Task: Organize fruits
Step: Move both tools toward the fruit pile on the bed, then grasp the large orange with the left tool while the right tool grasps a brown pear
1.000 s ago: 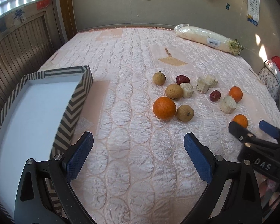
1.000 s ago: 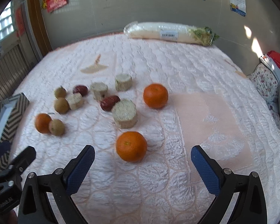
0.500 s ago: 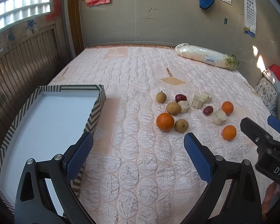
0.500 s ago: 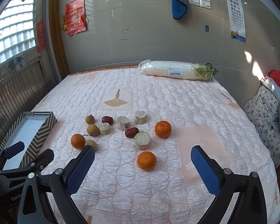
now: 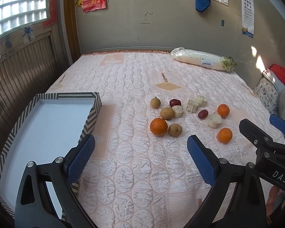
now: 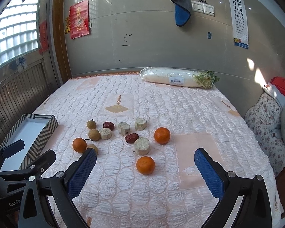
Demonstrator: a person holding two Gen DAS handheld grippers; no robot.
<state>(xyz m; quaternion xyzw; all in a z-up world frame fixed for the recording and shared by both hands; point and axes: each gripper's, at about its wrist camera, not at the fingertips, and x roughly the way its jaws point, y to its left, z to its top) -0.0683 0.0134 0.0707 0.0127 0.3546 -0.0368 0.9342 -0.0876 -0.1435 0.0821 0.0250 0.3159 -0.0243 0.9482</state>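
Pink quilted bedding (image 6: 161,102) covers the bed we work over, with a grey wall behind it and a wrapped white radish (image 6: 172,78) lying at 12 o'clock near the wall. From the left wrist view we see our left tongs (image 5: 140,152) spread wide, blue pads well apart, holding nothing and touching nothing. Our right tongs (image 6: 145,168) are likewise spread wide and empty, hanging above the quilt.

At 9 o'clock of the fruit, well apart from it, sits a chevron-striped box (image 5: 94,112) with a white interior; our left tongs' left finger overlaps its near corner in the view, though we cannot tell whether it touches.

The fruits lie loose on the bed in a cluster around the centre. In the right wrist view, one orange (image 6: 145,165) lies between our right pads, farther along the bed. A second orange (image 6: 162,135) sits at 1 o'clock of it, and a third orange (image 6: 79,145) at 10 o'clock, just beside a brown longan (image 6: 92,148) partly hidden by the left pad. Two more longans (image 6: 94,134) lie beyond. Two red dates (image 6: 132,138) and four pale cut chunks (image 6: 141,146) are scattered among them.
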